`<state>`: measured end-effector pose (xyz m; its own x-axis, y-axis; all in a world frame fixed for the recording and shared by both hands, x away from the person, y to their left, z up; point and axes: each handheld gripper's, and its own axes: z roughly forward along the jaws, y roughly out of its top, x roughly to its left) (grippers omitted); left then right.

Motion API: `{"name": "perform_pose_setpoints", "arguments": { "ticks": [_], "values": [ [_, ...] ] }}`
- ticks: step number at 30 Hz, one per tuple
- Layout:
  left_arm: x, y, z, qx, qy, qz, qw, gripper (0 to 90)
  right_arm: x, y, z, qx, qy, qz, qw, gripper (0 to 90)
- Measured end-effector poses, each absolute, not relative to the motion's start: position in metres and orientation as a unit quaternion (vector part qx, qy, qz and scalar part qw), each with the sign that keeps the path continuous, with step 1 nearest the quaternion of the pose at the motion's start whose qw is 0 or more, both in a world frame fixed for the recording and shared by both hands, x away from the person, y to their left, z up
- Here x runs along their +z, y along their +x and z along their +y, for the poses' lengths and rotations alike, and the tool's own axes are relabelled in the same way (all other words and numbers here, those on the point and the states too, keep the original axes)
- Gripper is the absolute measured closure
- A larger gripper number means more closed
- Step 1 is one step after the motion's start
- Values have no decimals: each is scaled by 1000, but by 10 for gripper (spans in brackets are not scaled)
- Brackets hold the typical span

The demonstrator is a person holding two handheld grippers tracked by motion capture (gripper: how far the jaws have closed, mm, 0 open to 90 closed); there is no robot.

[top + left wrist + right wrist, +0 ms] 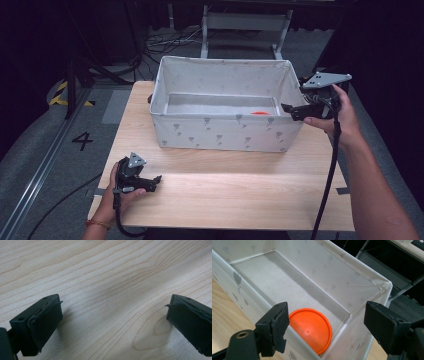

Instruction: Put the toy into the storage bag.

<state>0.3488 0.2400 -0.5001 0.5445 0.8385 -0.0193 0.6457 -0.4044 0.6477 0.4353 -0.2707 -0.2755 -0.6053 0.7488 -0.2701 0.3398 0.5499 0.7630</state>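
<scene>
A white fabric box (220, 132) with grey prints stands at the back of the wooden table (225, 195). An orange round disc (260, 113) lies flat on its floor in the near right corner, also seen from above (310, 328). My right gripper (289, 108) hovers at the box's right end over the rim, and its jaws (327, 315) are open and empty above that corner. My left gripper (156, 180) rests low at the table's front left. Its jaws (113, 312) are wide open over bare wood (100, 277), with nothing between them.
The box wall (352, 347) rises right under the right gripper. Behind the table stand a grey metal frame (245, 25) and loose cables (165, 42). A floor rail, a painted "4" (82, 141) and yellow-black tape (60, 92) lie to the left.
</scene>
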Motion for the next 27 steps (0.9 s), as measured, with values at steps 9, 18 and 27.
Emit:
{"name": "perform_pose_setpoints", "arguments": {
  "ticks": [9, 18, 27],
  "values": [
    [-500, 349, 240, 157, 823, 451, 308, 5, -281, 410, -278, 344, 319, 829, 306, 202],
    [-500, 349, 240, 157, 823, 451, 308, 5, -301, 388, -294, 364, 319, 824, 295, 198],
    [-500, 349, 240, 156, 823, 451, 308, 5, -319, 371, -303, 353, 320, 824, 307, 190]
  ]
}}
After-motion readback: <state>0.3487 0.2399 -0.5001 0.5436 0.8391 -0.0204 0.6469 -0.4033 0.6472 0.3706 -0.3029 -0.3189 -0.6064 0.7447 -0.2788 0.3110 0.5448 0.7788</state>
